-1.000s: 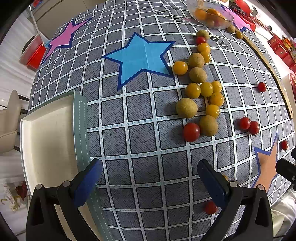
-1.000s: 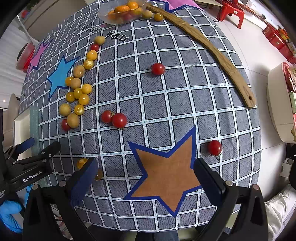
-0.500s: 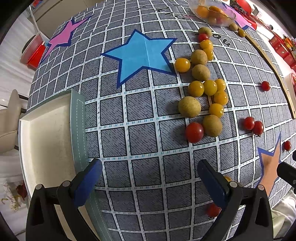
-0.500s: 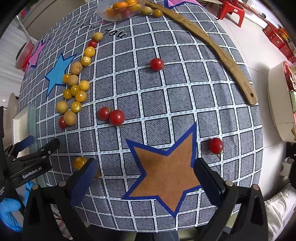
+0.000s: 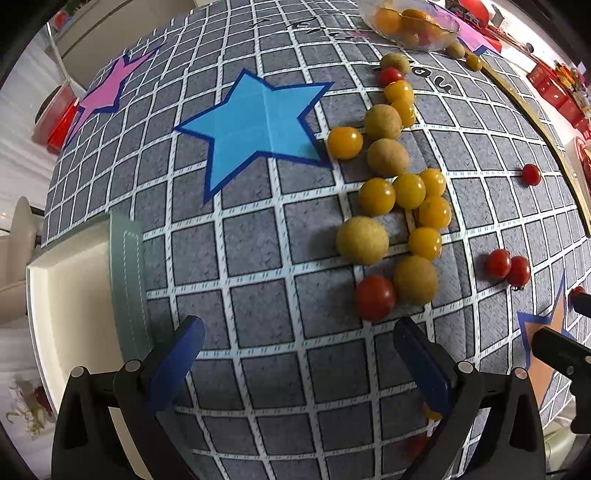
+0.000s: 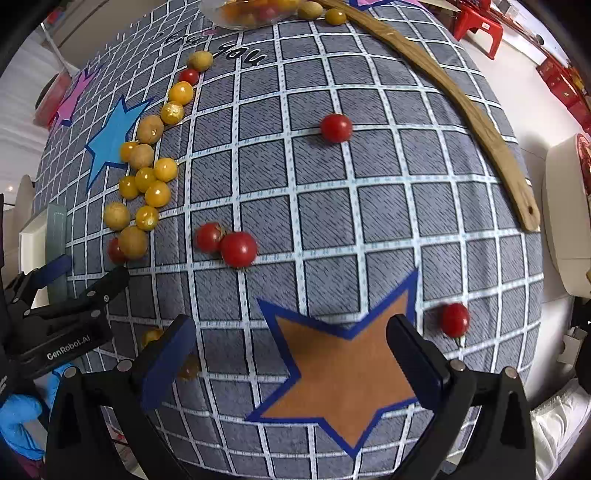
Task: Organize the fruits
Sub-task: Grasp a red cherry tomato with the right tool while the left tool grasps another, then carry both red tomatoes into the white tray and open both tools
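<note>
While a loose chain of small round yellow and tan fruits [image 5: 397, 192] lay across the grey checked cloth [image 5: 258, 258] covering the counter, a red cherry tomato [image 5: 374, 297] sat at its near end, touching a tan fruit [image 5: 415, 279]. Two more red tomatoes [image 6: 227, 243] touched each other further right, one lone red tomato [image 6: 336, 127] lay well apart beyond them, and another [image 6: 455, 319] rested just beside an orange star patch with a blue border [image 6: 343, 373]. At the far edge stood a clear bowl of mixed fruits [image 5: 413, 22]. Beside the chain lay a light-blue star patch [image 5: 258, 125]. A long curved wooden strip [image 6: 461, 107] ran along the right side. A pale-green-rimmed white tray [image 5: 125, 280] sat at the left edge. The left tool [image 5: 295, 343] hovered released, its blue pads wide apart, gripping nothing. The right tool [image 6: 291, 339] hung equally spread and empty above the orange star.
</note>
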